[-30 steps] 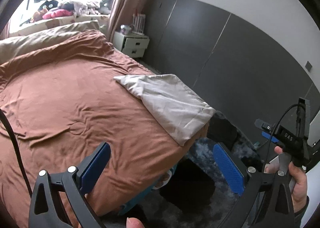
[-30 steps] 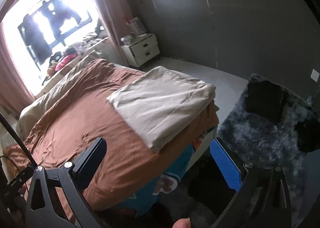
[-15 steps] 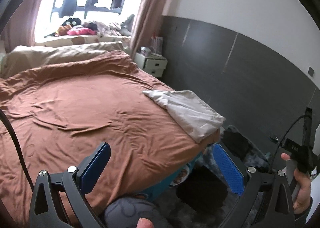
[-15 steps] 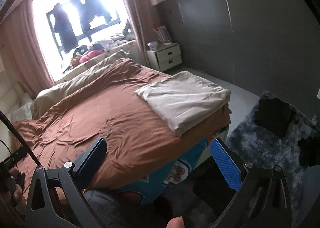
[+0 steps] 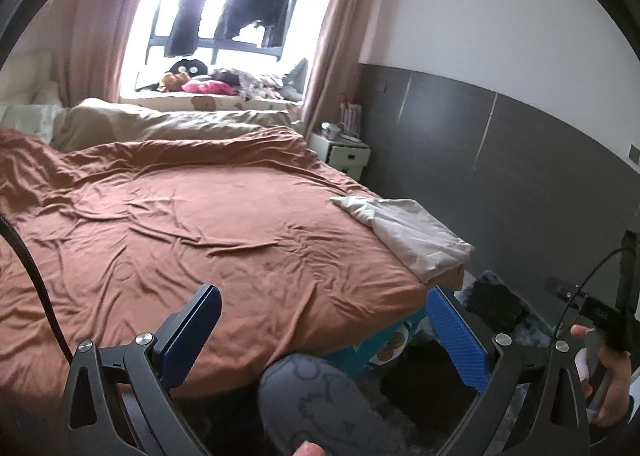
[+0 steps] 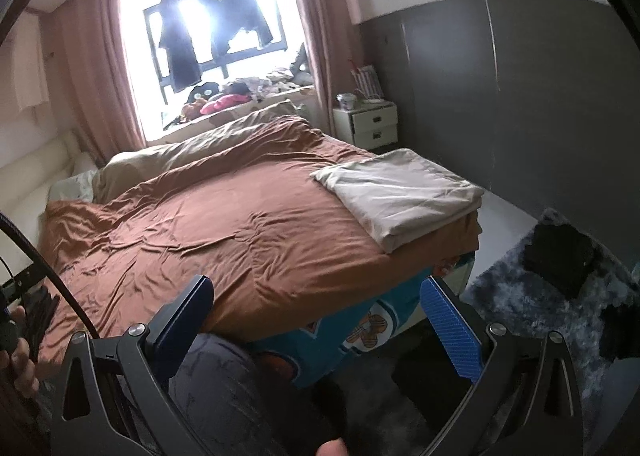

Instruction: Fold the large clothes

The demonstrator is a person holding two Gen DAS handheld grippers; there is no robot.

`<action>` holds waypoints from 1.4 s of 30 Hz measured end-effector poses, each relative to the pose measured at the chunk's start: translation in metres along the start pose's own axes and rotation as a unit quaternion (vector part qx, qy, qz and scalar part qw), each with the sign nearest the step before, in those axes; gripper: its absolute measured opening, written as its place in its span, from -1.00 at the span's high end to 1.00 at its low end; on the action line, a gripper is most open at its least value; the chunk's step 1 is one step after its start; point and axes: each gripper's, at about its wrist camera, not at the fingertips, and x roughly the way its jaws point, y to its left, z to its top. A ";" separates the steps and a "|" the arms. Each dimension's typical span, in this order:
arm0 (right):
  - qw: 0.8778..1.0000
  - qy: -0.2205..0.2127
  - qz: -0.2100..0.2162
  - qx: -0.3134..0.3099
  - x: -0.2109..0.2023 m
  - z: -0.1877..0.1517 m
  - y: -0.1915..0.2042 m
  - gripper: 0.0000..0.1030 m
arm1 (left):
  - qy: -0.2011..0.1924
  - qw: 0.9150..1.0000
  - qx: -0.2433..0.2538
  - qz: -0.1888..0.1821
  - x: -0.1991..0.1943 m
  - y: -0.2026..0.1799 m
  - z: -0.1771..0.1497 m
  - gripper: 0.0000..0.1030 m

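A folded beige cloth (image 5: 408, 230) (image 6: 400, 192) lies flat at the near right corner of the bed, on the brown cover (image 5: 192, 232) (image 6: 224, 232). My left gripper (image 5: 320, 336) is open and empty, held off the foot of the bed, well back from the cloth. My right gripper (image 6: 316, 328) is open and empty too, also short of the bed's edge. In the left wrist view a hand (image 5: 608, 388) grips the right tool's handle at the far right. Blue pads (image 5: 456, 340) face each other with wide gaps.
A knee in grey patterned trousers (image 5: 316, 404) (image 6: 216, 388) sits between the fingers. A shaggy grey rug (image 6: 552, 304) with black items (image 6: 560, 256) lies right of the bed. White nightstand (image 6: 368, 124), dark wall panels, window sill with toys. A cable (image 5: 28, 268) crosses the left.
Both grippers have pulled back and tilted up from the bed; the folded cloth now looks smaller and farther off, and the window and a knee have come into view. Both stay open.
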 end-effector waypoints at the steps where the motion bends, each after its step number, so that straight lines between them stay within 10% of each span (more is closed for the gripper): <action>1: 1.000 -0.002 0.000 -0.005 -0.002 -0.004 0.002 -1.00 | -0.002 1.000 -0.002 0.003 -0.004 0.002 -0.003 -1.00; 15: 0.999 -0.016 0.022 -0.022 -0.030 -0.064 0.031 -1.00 | -0.050 0.995 0.010 0.082 -0.068 0.016 -0.060 -0.99; 42: 1.000 -0.010 0.018 -0.015 -0.032 -0.087 0.065 -1.00 | -0.059 0.993 0.024 0.097 -0.094 0.011 -0.089 -1.00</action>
